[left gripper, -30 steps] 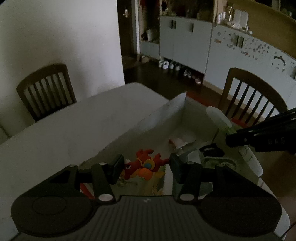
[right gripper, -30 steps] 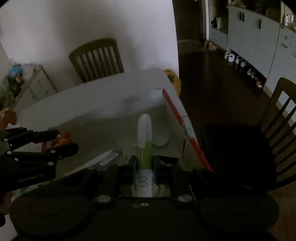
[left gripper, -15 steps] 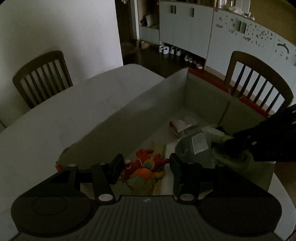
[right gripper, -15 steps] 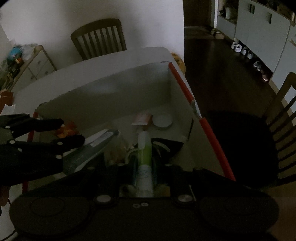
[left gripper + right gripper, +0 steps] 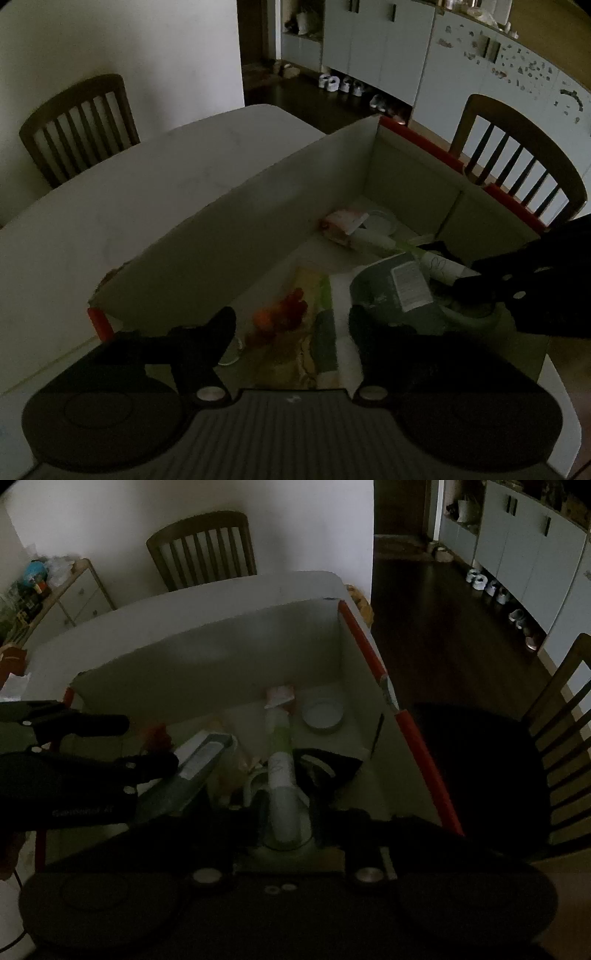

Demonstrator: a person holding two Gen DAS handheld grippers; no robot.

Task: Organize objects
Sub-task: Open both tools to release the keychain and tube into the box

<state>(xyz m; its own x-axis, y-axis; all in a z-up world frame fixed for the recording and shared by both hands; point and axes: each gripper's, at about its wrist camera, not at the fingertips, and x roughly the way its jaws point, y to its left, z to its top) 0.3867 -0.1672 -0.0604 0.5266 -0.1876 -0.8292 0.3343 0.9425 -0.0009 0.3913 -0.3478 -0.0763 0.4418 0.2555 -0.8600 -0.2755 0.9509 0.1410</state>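
- Your right gripper (image 5: 284,805) is pinching the green-and-white tube (image 5: 282,771) near its base, with the tube's far end reaching down into the cardboard box (image 5: 207,657) toward the pink packet (image 5: 280,695) and the round white lid (image 5: 322,715).
- Your left gripper (image 5: 291,328) is spread wide with nothing between its fingers, hovering low over the red-orange toy (image 5: 282,314) at the box's near end.
- If you let the tube go from here, I'd expect it to roll or tip off the clutter beneath it (the dim light hides what it would land on).
- The grey pouch (image 5: 399,291) lies just beside the tube and close to your left gripper's right finger; a sideways nudge could push it onto the toy.
- The two grippers are near each other inside the box, so a hasty lift could clip one against the other or catch the red-edged wall (image 5: 373,664).
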